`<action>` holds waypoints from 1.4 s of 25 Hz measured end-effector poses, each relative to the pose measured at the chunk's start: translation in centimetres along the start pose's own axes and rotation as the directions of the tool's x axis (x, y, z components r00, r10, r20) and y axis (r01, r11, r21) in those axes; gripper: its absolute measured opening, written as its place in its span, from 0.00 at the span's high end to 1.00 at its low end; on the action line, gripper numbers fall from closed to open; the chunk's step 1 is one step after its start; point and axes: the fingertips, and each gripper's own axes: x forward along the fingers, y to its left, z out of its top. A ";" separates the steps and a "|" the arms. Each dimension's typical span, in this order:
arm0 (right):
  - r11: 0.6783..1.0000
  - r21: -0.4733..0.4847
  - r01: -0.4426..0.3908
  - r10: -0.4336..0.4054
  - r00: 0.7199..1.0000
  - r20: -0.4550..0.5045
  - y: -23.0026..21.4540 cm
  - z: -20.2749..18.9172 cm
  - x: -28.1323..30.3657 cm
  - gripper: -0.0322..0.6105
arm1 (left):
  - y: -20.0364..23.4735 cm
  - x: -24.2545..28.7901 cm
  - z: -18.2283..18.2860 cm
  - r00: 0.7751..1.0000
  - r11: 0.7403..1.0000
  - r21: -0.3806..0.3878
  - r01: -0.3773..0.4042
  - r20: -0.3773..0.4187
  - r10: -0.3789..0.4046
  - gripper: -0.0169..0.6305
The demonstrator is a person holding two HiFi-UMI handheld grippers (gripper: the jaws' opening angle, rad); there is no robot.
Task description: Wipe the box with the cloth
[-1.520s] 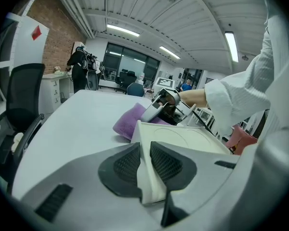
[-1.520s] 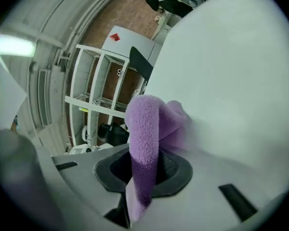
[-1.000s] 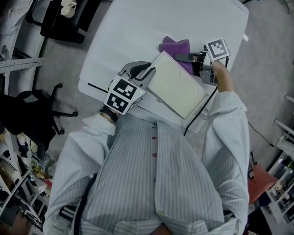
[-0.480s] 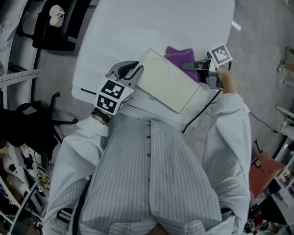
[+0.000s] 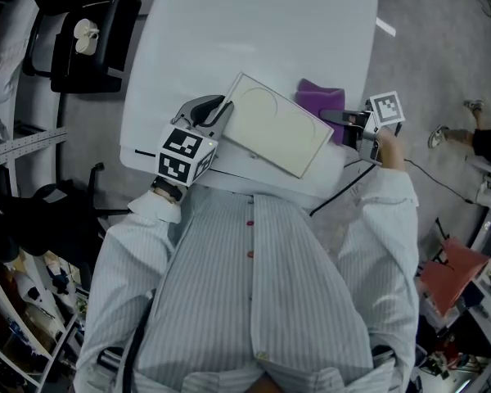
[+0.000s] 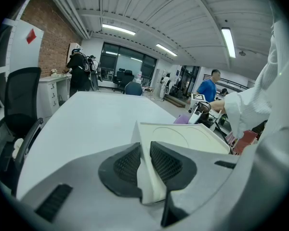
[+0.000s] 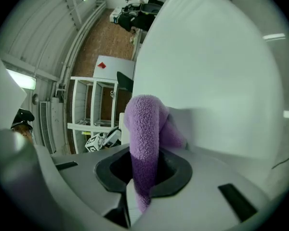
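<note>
My left claw is clamped on the near corner of the box, which stretches away ahead of it over the table. My right claw pinches the purple cloth, bunched just ahead of its tips beside the box.

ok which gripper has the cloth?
The right gripper: its jaws are shut on the purple cloth. The left gripper clamps a corner of the cream box instead.

Dim head view, bright ceiling strip lights in left gripper view, fisheye bending, dark corners
</note>
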 end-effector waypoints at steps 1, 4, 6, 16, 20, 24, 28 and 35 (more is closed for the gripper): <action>1.000 -0.001 0.009 -0.009 0.998 0.058 0.0 -0.1 -0.4 0.85 | 0.0 0.0 0.0 1.000 1.000 0.000 0.001 0.003 -0.001 0.88; 1.000 0.013 0.025 -0.027 0.958 0.285 0.0 -0.2 -1.8 0.85 | 0.0 -0.2 0.1 1.000 1.000 -0.003 0.012 0.011 -0.012 0.88; 0.998 0.055 0.012 -0.037 0.888 0.459 -0.7 -0.6 -3.1 0.85 | -0.1 -0.2 0.1 1.000 1.000 0.000 0.020 0.014 -0.020 0.88; 0.944 0.258 -0.205 -0.145 0.444 0.884 -2.3 -5.7 -5.8 0.85 | -0.1 -0.3 0.1 0.998 0.999 0.006 0.048 0.030 -0.048 0.88; 0.928 0.301 -0.218 -0.197 0.398 0.896 -1.7 -7.8 -4.7 0.85 | 0.0 -0.4 0.1 0.997 0.998 -0.007 0.066 0.038 -0.066 0.88; 0.909 0.329 -0.256 -0.226 0.362 0.904 -1.1 -10.8 -3.0 0.85 | -0.2 -0.7 -0.4 0.995 0.995 -0.013 0.095 0.032 -0.094 0.88; 0.892 0.357 -0.278 -0.254 0.346 0.903 -0.6 -12.4 -1.8 0.85 | 0.1 -0.4 0.0 0.993 0.993 -0.020 0.118 0.022 -0.118 0.88; 0.830 0.396 -0.393 -0.339 0.209 0.917 -0.4 -15.3 -1.0 0.85 | -0.3 0.2 0.2 0.989 0.989 -0.017 0.146 0.002 -0.146 0.87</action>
